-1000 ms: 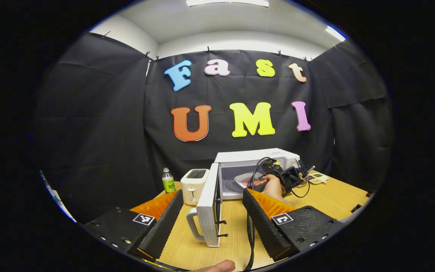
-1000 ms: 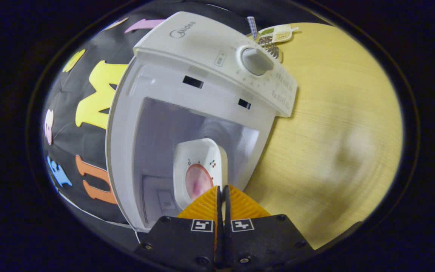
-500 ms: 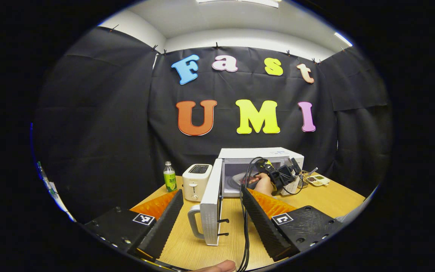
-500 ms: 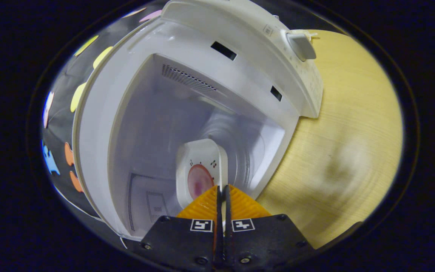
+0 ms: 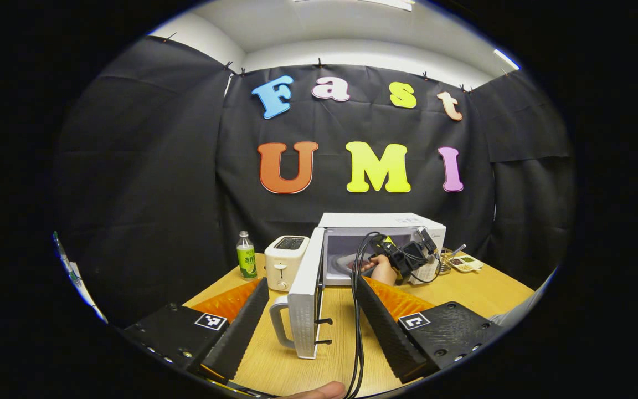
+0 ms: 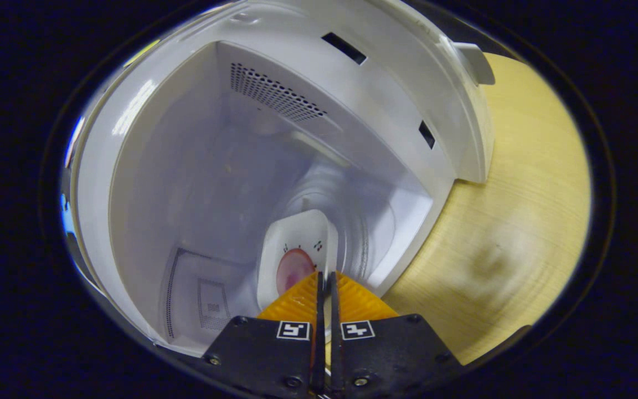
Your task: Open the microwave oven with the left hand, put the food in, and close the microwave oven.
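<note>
White plate with a pink round of food sits low centre in the right gripper view, inside the microwave cavity, edge pinched between the pressed-together fingers of the right claw. Whether the plate touches the cavity floor cannot be told. In the left gripper view the microwave stands right of centre on the wooden bench, door swung wide toward the camera, handle at lower centre. The left claw is spread wide, holding nothing, fingers either side of the door. Toaster and green bottle stand left of the door.
</note>
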Demonstrator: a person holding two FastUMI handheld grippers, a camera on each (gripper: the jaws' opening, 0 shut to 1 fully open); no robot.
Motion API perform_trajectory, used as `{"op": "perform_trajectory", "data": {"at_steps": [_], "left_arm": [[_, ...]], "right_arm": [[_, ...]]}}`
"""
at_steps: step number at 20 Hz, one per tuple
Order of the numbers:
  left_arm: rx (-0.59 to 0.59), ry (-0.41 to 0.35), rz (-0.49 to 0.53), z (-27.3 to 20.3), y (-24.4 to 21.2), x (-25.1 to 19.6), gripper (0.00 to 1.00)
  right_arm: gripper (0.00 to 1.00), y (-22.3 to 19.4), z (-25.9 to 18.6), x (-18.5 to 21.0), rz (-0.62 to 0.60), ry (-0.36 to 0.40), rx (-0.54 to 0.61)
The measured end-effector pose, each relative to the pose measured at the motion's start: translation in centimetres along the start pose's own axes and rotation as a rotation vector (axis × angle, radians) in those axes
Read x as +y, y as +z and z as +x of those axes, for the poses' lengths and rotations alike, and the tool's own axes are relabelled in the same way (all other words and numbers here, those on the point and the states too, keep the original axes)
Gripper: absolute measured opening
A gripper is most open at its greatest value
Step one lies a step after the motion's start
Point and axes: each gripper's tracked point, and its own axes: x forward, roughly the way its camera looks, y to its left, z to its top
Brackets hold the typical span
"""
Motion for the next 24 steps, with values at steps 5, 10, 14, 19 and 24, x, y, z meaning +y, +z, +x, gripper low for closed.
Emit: {"op": "perform_trajectory", "data": {"at_steps": [5, 10, 14, 19, 24], "left_arm": [[0.014, 0.013, -0.013, 0.0, -0.6, 0.6, 0.96], [0.018, 0.034, -0.018, -0.4, -1.2, 1.7, 0.96], [0.029, 0.065, -0.027, -1.1, -2.3, 3.3, 0.96], [0.025, 0.13, -0.022, -1.4, -3.4, 6.5, 0.96], [0.007, 0.18, -0.048, -0.6, -4.9, 9.2, 0.94]], "right_arm": [[0.08, 0.7, -0.3, -0.1, -0.028, 0.027, -0.042], [0.34, 3.9, -2.7, 0.1, -0.071, 0.092, -0.199], [0.89, 5.4, -3.7, -0.3, -0.189, 0.096, -0.257], [0.95, 7.8, -7.6, 0.3, -0.46, 0.183, -0.352], [1.0, 9.3, -14.8, 0.7, -0.646, 0.306, -0.366]]}}
